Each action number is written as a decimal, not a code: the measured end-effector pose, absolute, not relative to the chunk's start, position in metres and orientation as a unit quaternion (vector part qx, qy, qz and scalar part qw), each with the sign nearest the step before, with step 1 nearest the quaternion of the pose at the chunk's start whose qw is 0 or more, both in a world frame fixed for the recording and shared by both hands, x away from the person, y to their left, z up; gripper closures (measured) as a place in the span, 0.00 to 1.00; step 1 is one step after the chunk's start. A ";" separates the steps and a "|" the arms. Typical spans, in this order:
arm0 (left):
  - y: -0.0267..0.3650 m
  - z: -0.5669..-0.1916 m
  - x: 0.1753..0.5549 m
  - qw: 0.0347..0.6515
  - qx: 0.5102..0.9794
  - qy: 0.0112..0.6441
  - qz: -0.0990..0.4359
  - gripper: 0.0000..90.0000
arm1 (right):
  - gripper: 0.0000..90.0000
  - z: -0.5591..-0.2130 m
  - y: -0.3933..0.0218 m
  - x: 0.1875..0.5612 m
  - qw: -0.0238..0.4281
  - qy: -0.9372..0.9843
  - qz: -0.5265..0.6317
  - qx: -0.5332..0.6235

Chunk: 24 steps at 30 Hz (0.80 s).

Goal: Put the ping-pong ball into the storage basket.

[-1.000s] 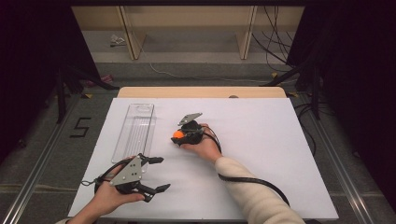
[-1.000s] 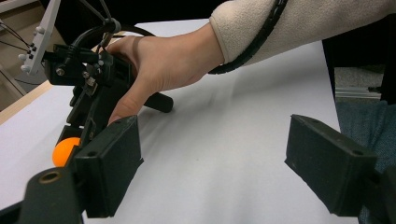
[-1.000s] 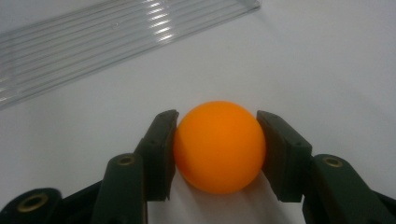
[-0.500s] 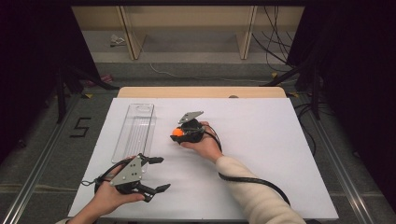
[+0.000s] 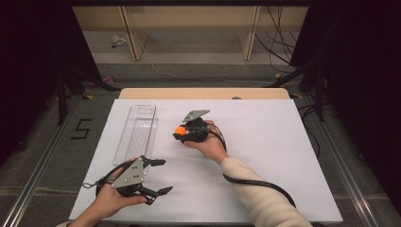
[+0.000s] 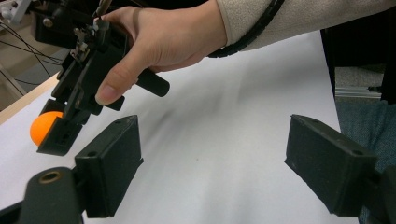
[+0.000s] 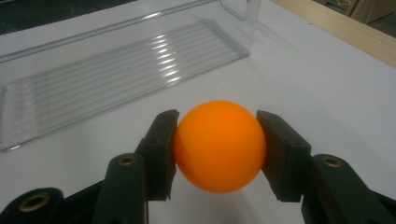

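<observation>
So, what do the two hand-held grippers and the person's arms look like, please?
Both are black two-jaw tools. The left gripper has blocky rectangular black pads and a grey three-cornered plate on top. The right gripper carries a similar grey plate. A thick black cable runs along the person's cream knitted sleeve.

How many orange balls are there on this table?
1. The ball is clamped between the right gripper's jaws, near the clear tray. The tray looks empty; no others show.
</observation>
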<state>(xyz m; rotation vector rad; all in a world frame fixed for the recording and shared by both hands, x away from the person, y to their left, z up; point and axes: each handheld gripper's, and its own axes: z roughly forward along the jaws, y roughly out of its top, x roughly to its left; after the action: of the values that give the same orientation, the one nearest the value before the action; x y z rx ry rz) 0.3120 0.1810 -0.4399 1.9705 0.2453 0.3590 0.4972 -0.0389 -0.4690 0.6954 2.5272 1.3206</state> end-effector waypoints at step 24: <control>0.180 -0.440 0.312 0.533 0.826 0.102 0.152 0.20 | 0.57 -0.448 -0.043 0.491 0.111 0.841 0.473 0.238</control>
<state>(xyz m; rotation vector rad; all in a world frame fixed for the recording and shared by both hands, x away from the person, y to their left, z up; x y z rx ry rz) 0.3119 0.1805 -0.4401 1.9707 0.2443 0.3613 0.4912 -0.0433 -0.4478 0.6980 2.4700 1.3898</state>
